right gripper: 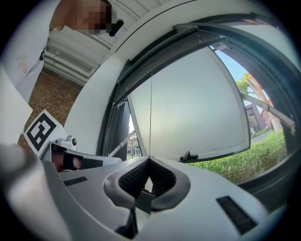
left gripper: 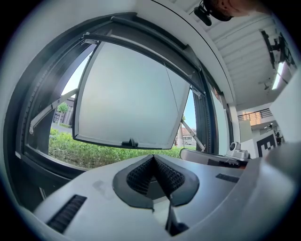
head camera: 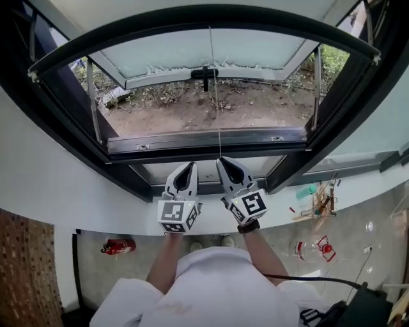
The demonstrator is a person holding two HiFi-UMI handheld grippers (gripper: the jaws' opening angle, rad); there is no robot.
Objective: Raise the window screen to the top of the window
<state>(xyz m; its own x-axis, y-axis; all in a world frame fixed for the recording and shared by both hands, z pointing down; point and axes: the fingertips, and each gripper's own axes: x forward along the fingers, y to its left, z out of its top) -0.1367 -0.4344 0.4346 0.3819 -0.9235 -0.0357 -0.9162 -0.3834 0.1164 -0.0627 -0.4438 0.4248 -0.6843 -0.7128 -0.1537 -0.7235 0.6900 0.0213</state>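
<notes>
A thin pull cord [head camera: 216, 96] hangs from the dark bar [head camera: 204, 14] across the top of the window opening. It runs straight down to my right gripper [head camera: 220, 160], which is shut on its lower end. In the right gripper view the cord [right gripper: 151, 117] ends at the closed tips of that gripper [right gripper: 149, 158]. Beside it, my left gripper [head camera: 190, 166] is shut and holds nothing; its pads [left gripper: 153, 157] meet, with the cord [left gripper: 173, 89] passing to its right. Both grippers hover just inside the sill. No screen mesh can be made out across the opening.
The glass sash [head camera: 204, 54] swings outward, handle [head camera: 204, 73] at its lower edge, over bare ground and grass. The dark sill frame [head camera: 204, 139] lies just beyond the grippers. On the floor below are a red fire extinguisher [head camera: 118, 246], a clear bottle [head camera: 313, 250] and small clutter [head camera: 316, 204].
</notes>
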